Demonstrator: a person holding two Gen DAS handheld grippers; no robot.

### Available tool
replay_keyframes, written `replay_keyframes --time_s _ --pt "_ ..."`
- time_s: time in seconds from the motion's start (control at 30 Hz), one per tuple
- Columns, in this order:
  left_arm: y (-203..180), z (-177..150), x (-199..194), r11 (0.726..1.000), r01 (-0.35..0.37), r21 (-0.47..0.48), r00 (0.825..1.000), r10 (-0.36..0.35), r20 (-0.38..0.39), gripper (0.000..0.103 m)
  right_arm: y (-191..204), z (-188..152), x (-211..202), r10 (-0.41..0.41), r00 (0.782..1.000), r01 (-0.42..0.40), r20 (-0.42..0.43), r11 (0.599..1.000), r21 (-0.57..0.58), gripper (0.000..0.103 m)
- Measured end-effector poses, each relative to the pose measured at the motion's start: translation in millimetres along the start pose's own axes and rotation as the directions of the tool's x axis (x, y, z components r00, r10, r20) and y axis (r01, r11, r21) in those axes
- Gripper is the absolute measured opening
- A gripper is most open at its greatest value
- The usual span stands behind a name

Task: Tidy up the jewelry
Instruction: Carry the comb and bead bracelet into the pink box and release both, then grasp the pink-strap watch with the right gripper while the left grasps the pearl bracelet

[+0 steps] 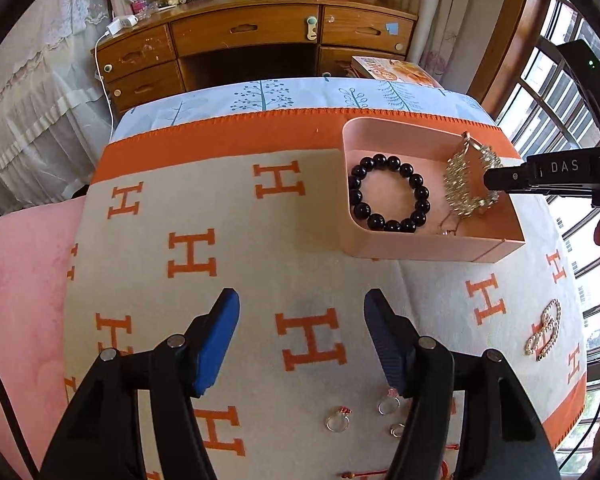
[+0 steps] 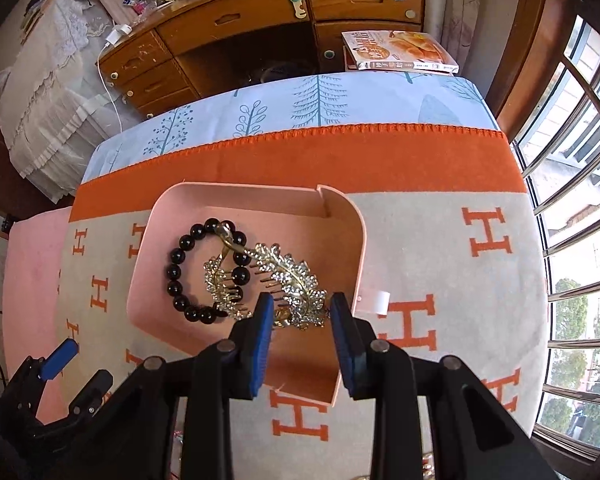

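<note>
A pink tray (image 1: 420,246) (image 2: 148,240) holds a black bead bracelet (image 1: 388,192) (image 2: 178,272) and a gold rhinestone hair clip (image 1: 466,184) (image 2: 296,276). My right gripper (image 2: 302,312) is over the tray with its jaws close around the clip's near end; whether the pads touch it I cannot tell. It enters the left wrist view (image 1: 496,180) from the right. My left gripper (image 1: 302,308) is open and empty above the blanket. Three rings (image 1: 338,418) lie near its right finger. A pearl piece (image 1: 544,334) lies at the right.
An orange-and-cream blanket (image 1: 220,208) covers the table over a blue cloth (image 1: 300,92). A wooden desk (image 1: 252,36) stands behind. A book (image 2: 400,50) lies at the table's far edge. Windows are at the right. A red cord (image 1: 364,472) lies at the near edge.
</note>
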State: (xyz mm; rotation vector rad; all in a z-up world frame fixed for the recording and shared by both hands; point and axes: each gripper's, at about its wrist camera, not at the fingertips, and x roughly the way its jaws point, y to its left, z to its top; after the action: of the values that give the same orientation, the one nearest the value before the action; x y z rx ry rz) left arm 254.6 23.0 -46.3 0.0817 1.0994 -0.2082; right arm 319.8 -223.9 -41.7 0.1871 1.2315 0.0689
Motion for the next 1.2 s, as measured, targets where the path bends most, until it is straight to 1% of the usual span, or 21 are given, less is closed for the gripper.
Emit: replay_keyframes --time_s 0.03,0.07,0.13,0.27,0.37,0.43,0.67,0.77,0.97,1.07,1.2 --pt "-1 -1 1 1.000 0.000 -0.002 1.000 0.000 -0.001 0.074 1 -1 -1 -0.012 1.000 0.012 0.013 1.000 0.001 0.030" --pt "-1 -2 1 1.000 -0.002 -0.005 1.000 0.002 -0.001 0.077 1 -1 -3 -0.027 0.999 0.027 0.028 1.000 0.005 0.032" --pt "-2 -3 0 1.000 -0.001 -0.008 1.000 0.001 0.000 0.077 1 -2 -6 -0.043 0.998 0.042 0.047 0.999 0.019 0.038" --pt "-3 -6 -7 1.000 -0.008 -0.006 1.000 0.008 0.014 0.077 -1 -9 -14 -0.026 0.997 0.024 0.067 0.999 0.030 0.038" --pt "-2 -9 -13 1.000 -0.027 0.000 0.999 0.027 0.027 0.077 3 -22 -24 -0.037 0.995 0.037 0.089 0.999 -0.004 0.038" --pt "-1 -11 -18 0.999 -0.032 -0.001 0.999 0.032 0.029 0.077 6 -34 -31 -0.016 0.996 0.018 0.089 0.999 -0.027 0.038" --pt "2 -34 -42 0.999 -0.032 -0.017 0.998 0.032 0.051 0.077 17 -89 -58 0.050 0.994 -0.038 0.101 0.993 -0.115 0.038" --pt "4 -49 -52 1.000 -0.020 -0.022 0.998 0.021 0.052 0.077 20 -115 -68 0.073 0.992 -0.058 0.101 0.988 -0.143 0.038" --pt "8 -87 -70 1.000 -0.008 -0.029 0.999 0.010 0.054 0.077 23 -167 -83 0.090 0.990 -0.066 0.108 0.977 -0.203 0.038" --pt "12 -106 -75 0.999 -0.001 -0.036 0.999 0.002 0.040 0.077 23 -190 -84 0.112 0.990 -0.090 0.088 0.972 -0.216 0.038" --pt "14 -133 -74 1.000 -0.004 -0.029 1.000 0.005 0.008 0.077 25 -219 -76 0.109 0.993 -0.095 0.046 0.965 -0.243 0.038"
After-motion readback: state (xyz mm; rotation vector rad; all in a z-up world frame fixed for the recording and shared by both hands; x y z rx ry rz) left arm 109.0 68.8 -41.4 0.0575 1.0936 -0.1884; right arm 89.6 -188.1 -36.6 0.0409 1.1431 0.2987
